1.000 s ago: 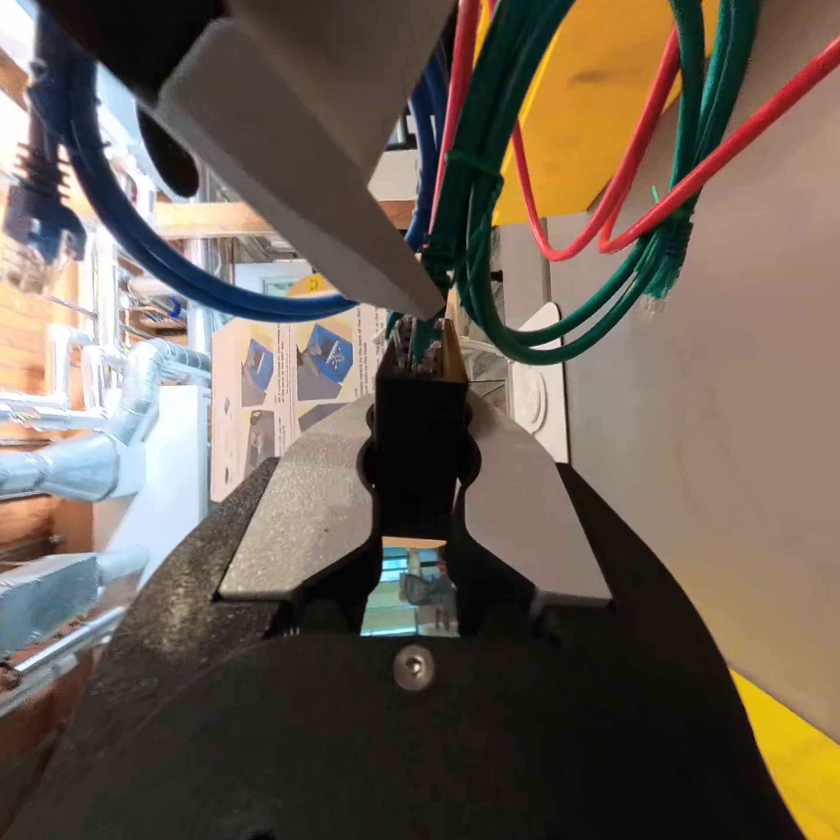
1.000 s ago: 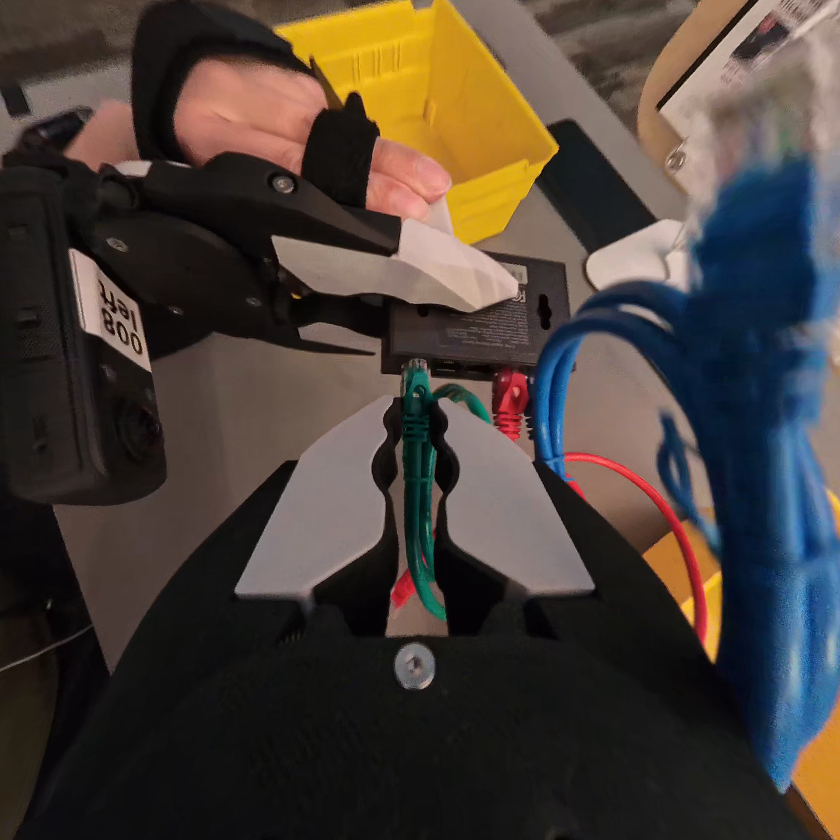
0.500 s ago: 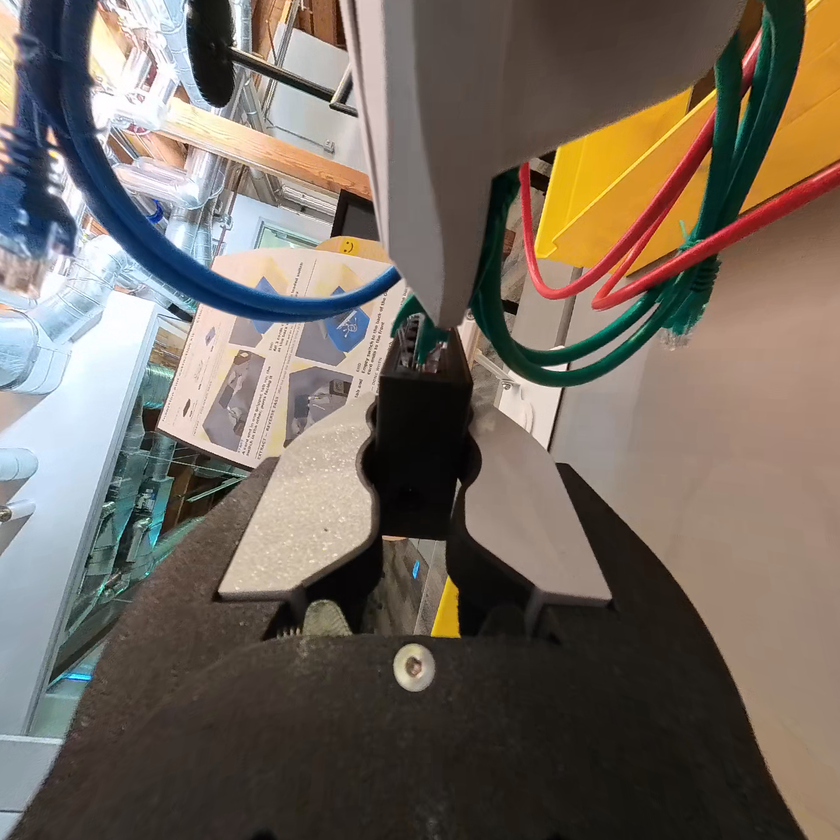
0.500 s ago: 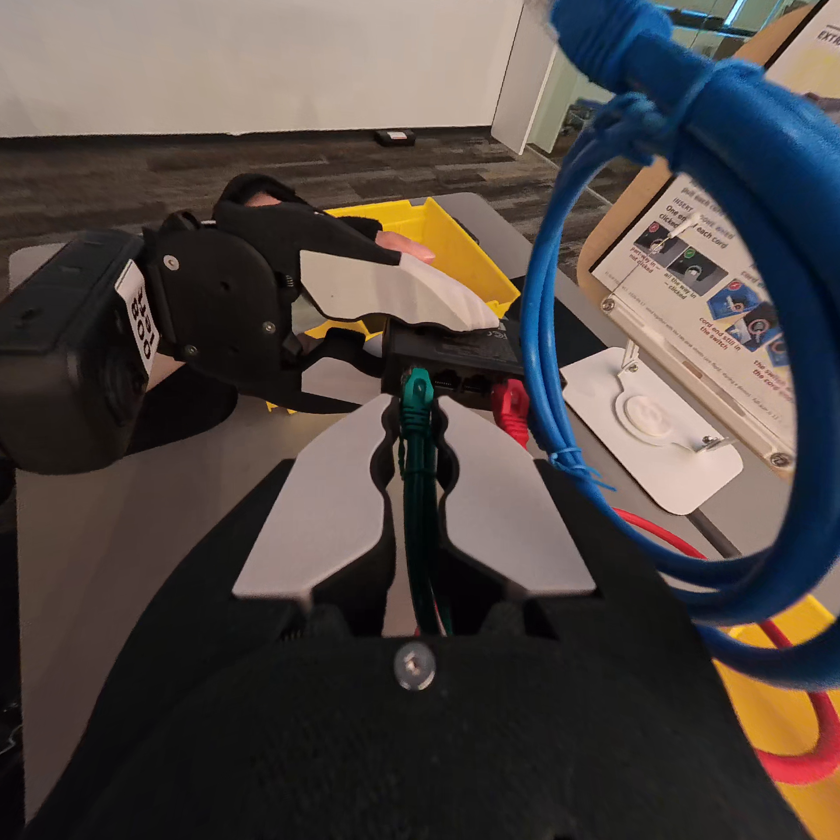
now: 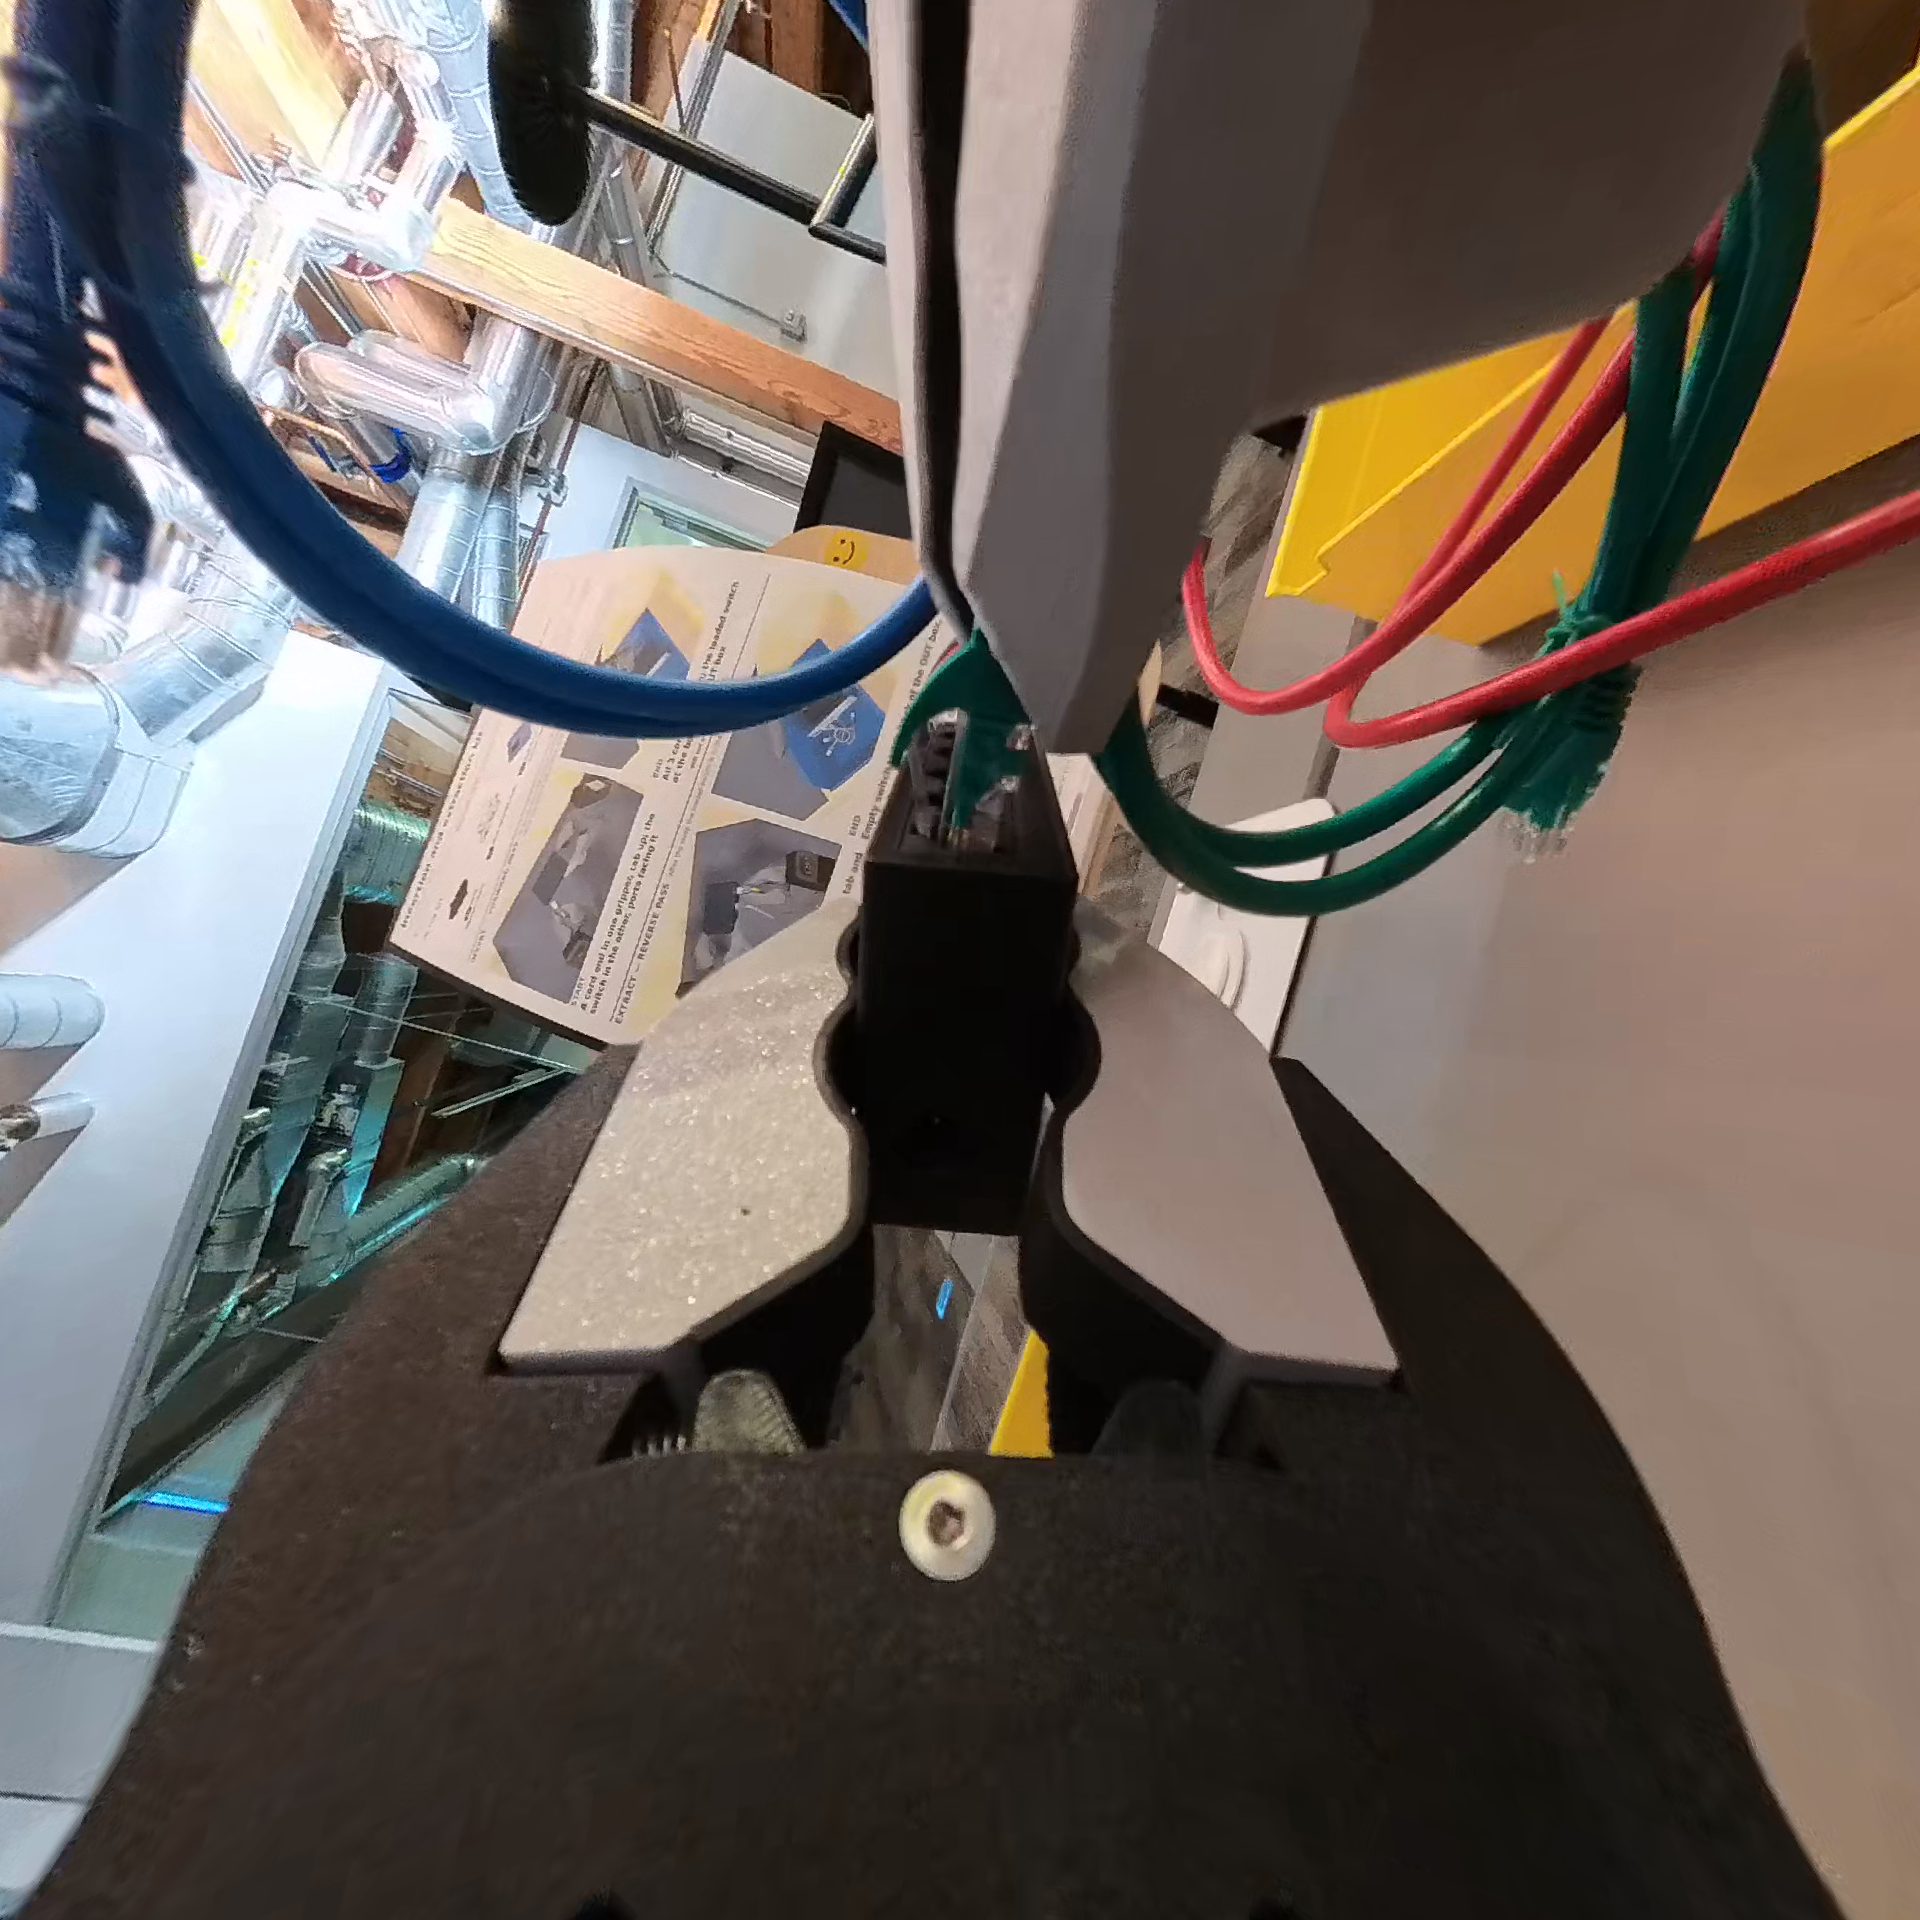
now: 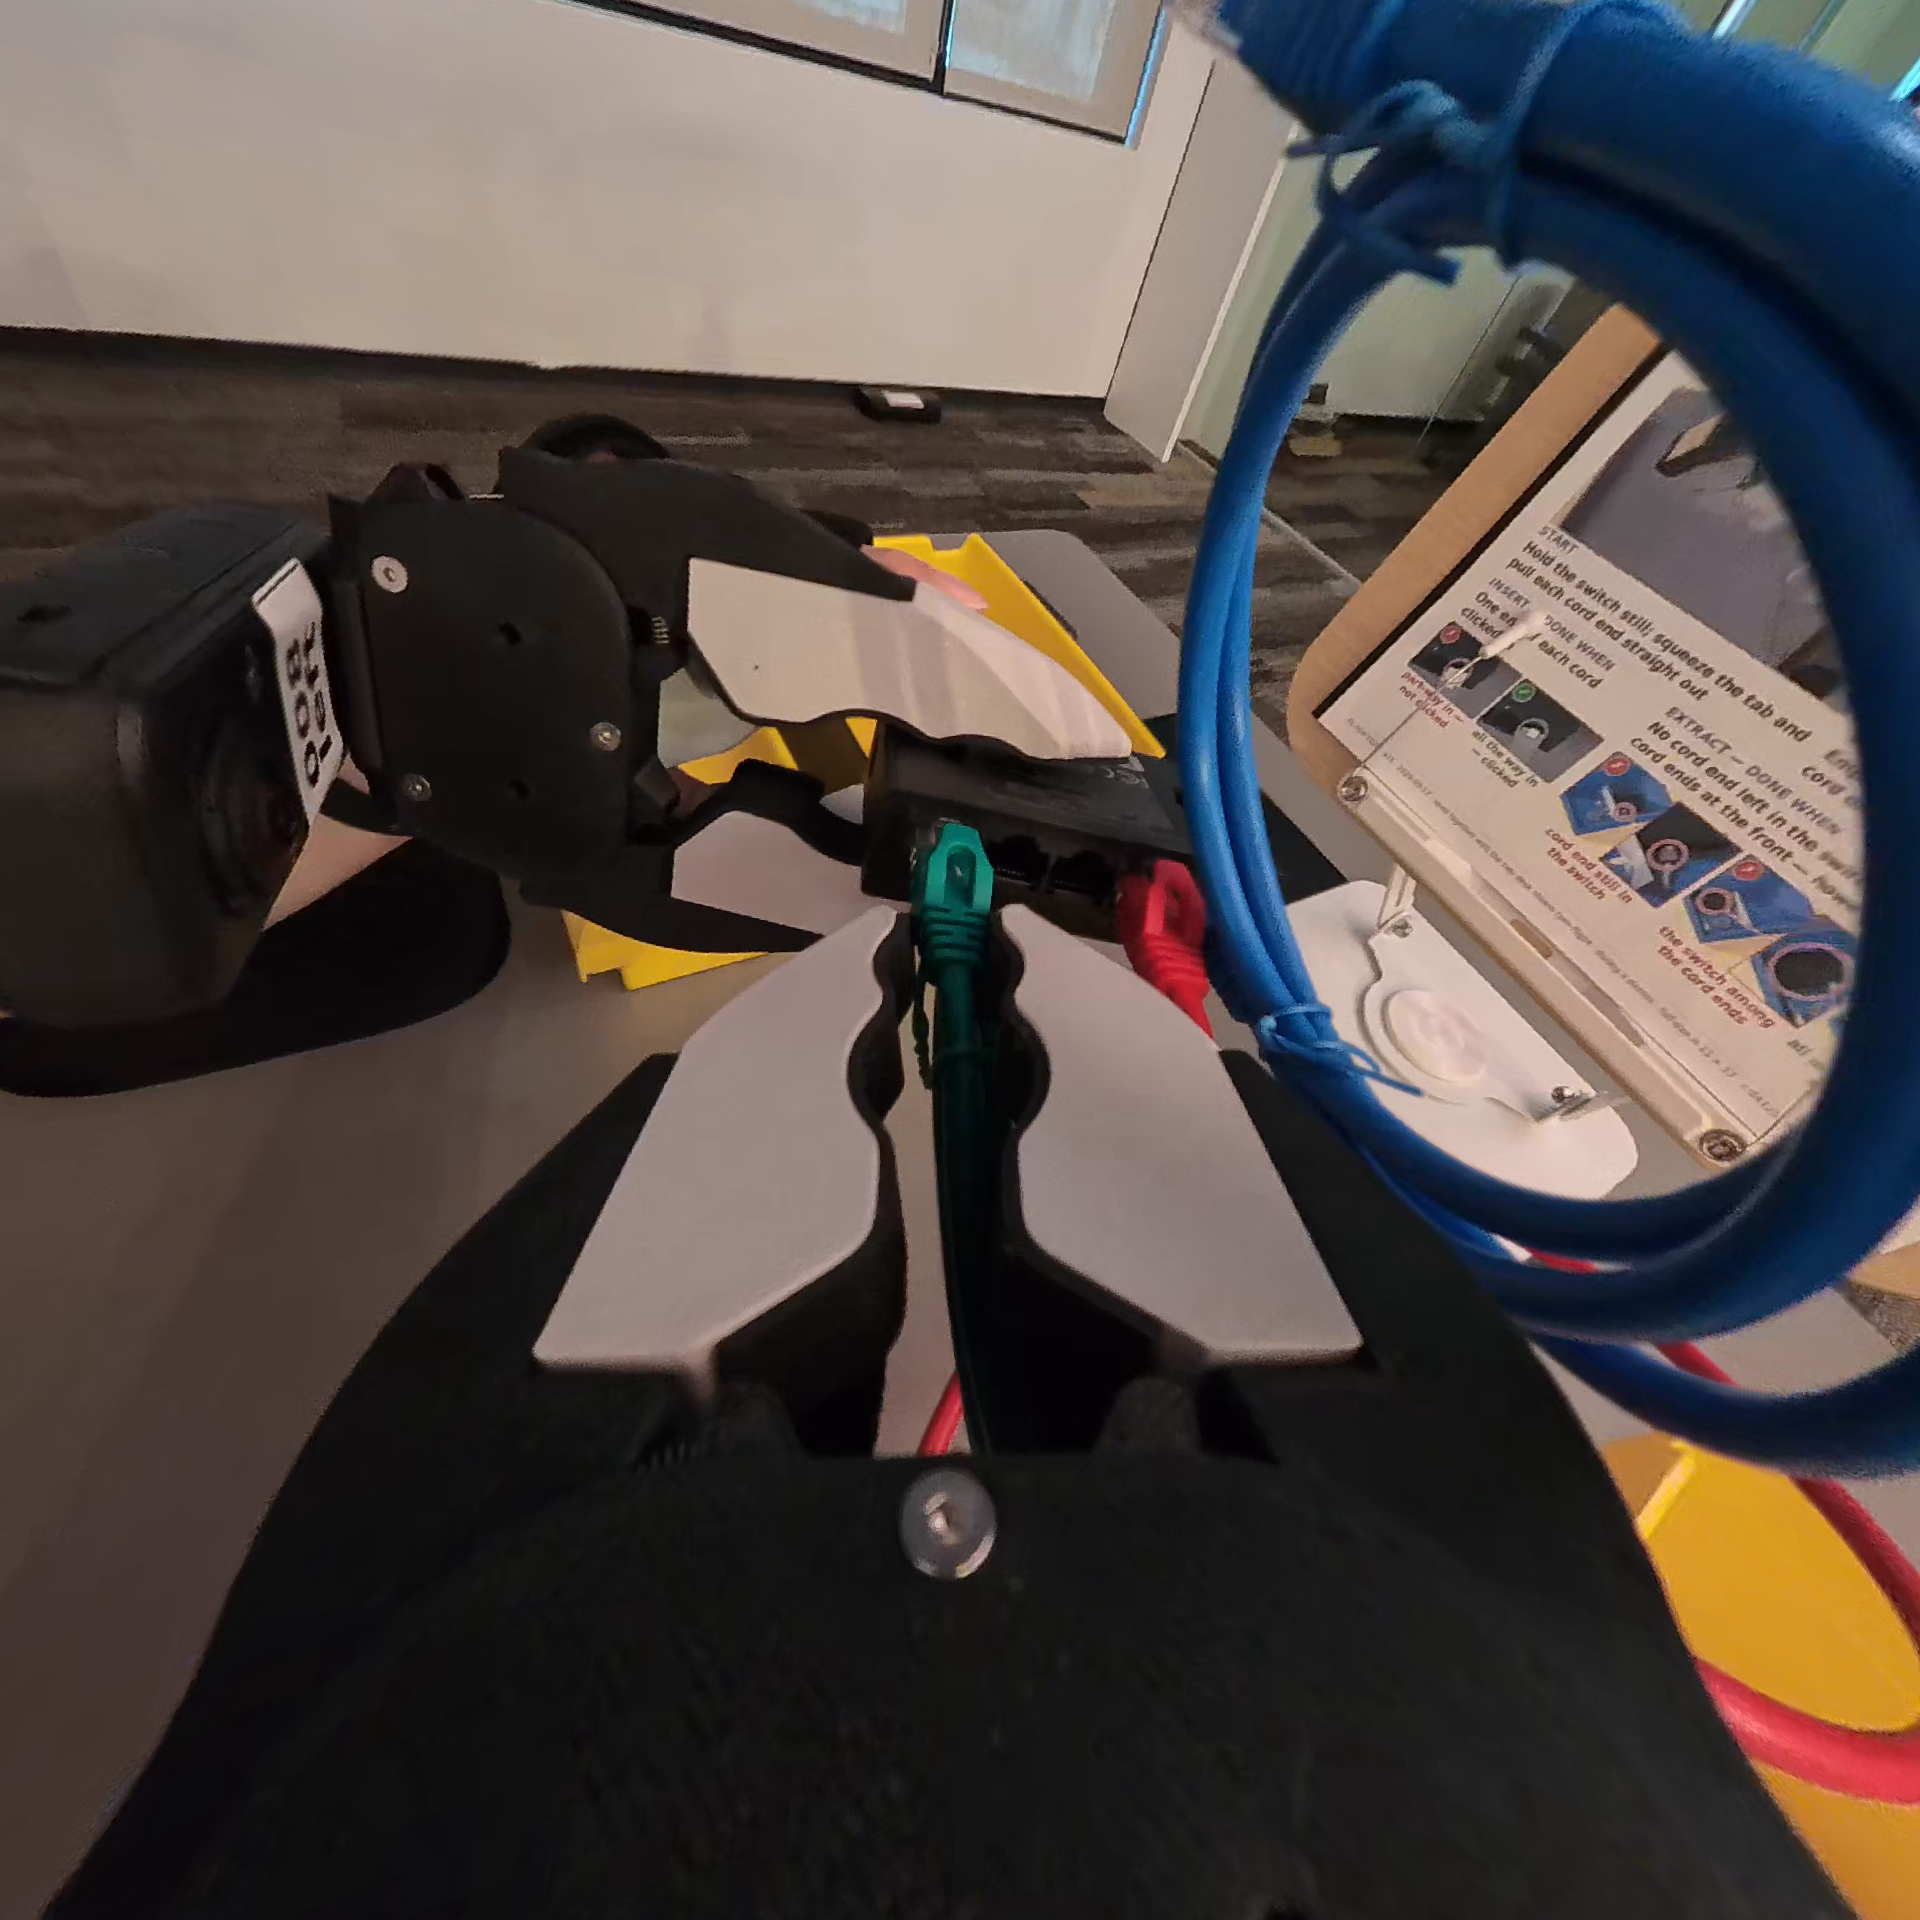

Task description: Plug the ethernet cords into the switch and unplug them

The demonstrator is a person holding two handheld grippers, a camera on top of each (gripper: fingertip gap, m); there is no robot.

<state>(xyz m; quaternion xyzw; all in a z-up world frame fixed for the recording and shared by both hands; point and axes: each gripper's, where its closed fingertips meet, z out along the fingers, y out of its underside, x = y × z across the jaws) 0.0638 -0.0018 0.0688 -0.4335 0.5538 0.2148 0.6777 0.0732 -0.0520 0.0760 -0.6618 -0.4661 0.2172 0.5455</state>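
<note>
Left gripper (image 5: 961, 1049) clamps switch (image 6: 1023, 805); right gripper (image 6: 951, 1023) pinches green cord (image 6: 951, 904) at its port. Risk: skewed pull jams latch.

Both wrist views face the switch (image 5: 966, 997) closely, from adjacent sides.

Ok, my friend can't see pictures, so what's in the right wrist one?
The right tool is shut on a green ethernet cord whose plug sits at a port of the black switch. The left tool clamps that switch above a grey table. A red cord is plugged in beside it, and a blue cord coil hangs close by.
</note>
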